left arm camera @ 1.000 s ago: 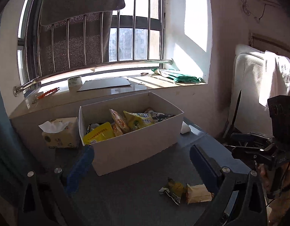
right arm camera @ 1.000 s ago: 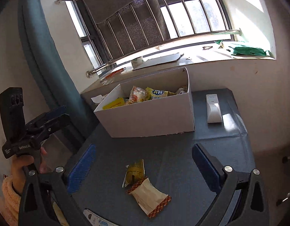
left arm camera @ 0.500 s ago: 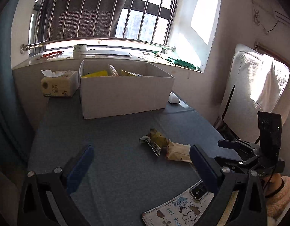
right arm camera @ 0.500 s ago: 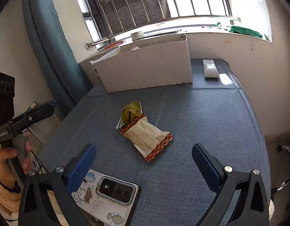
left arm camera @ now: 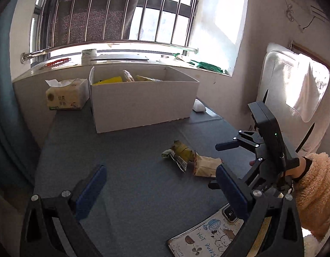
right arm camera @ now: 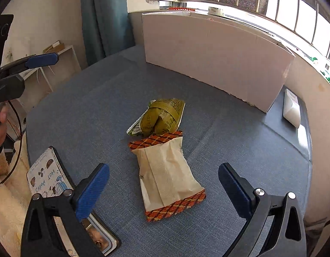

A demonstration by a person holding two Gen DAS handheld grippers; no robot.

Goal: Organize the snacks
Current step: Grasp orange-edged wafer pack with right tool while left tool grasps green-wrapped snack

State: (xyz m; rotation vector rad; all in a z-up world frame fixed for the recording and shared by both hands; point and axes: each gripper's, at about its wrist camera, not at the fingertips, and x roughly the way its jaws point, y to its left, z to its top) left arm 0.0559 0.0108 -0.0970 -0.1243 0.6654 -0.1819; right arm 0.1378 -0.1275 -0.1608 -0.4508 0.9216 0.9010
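As right gripper (right arm camera: 164, 184) neared, cream packet (right arm camera: 168, 174) looms larger.

Cream packet (right arm camera: 167, 171) with orange plaid ends, olive-green packet (right arm camera: 162, 115).

Left tongs (left arm camera: 160, 184) spread wide, empty; right tongs (right arm camera: 164, 181) likewise (both angled down).

A matt, woven blue-grey cloth is covering the worktop (right arm camera: 240, 141), where a crinkled cream paper-look snack packet (right arm camera: 167, 177) and a glossy green foil wrapper (right arm camera: 162, 115) are lying before a matt white cardboard box (right arm camera: 214, 57), near ribbed blue claw pads (right arm camera: 92, 190).
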